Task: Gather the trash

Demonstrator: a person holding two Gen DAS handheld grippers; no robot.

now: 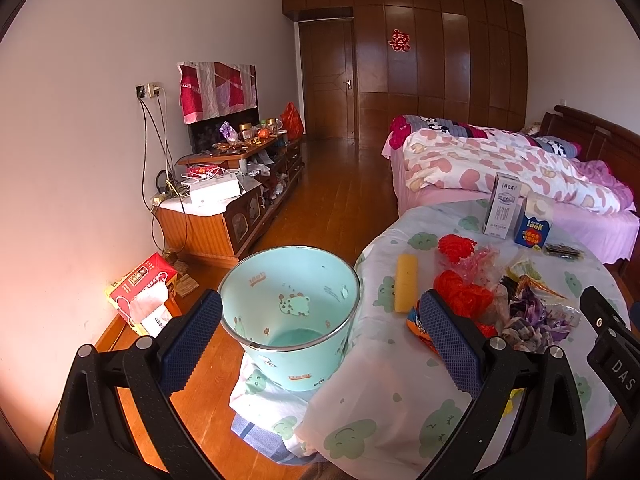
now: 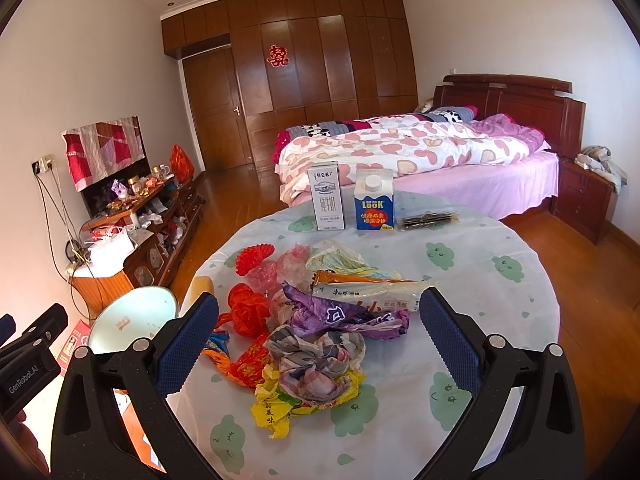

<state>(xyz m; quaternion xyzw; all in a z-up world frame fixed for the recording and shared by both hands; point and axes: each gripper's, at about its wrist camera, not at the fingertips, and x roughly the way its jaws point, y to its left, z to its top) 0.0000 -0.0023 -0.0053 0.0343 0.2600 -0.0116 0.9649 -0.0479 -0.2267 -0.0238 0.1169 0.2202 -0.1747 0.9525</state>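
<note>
I hold my left gripper (image 1: 320, 344) with its jaws spread wide, nothing between them, aimed at the pale mint-green round bin with cartoon animals (image 1: 290, 312), which sits just beside the round table under its white cloth printed with green clouds (image 2: 500, 248). The bin looks empty as far as I can see into it. My right gripper (image 2: 318, 336) is equally spread and empty, poised over the heap of rubbish on the table: a crumpled checked pink-and-grey plastic bag (image 2: 316, 360) nearest me, a purple foil wrapper (image 2: 320, 312) behind it, a yellow crinkled wrapper (image 2: 280, 404) beneath, and red netting (image 2: 244, 312) to the left. A yellow foam block (image 1: 406, 282) lies apart near the table edge. The white milk carton (image 2: 329, 196) and blue carton with a white cap (image 2: 374, 204) stand upright at the far side; I cannot tell whether they are rubbish.

I judge that nothing is collected yet, so the first pick comes next. To do it well I should lower the right jaws around the checked bag's bunched middle and close firmly on folded material, not a loose corner, since thin film will likely slip or drag neighbouring wrappers along. The left gripper could steady the bin's rim.
</note>
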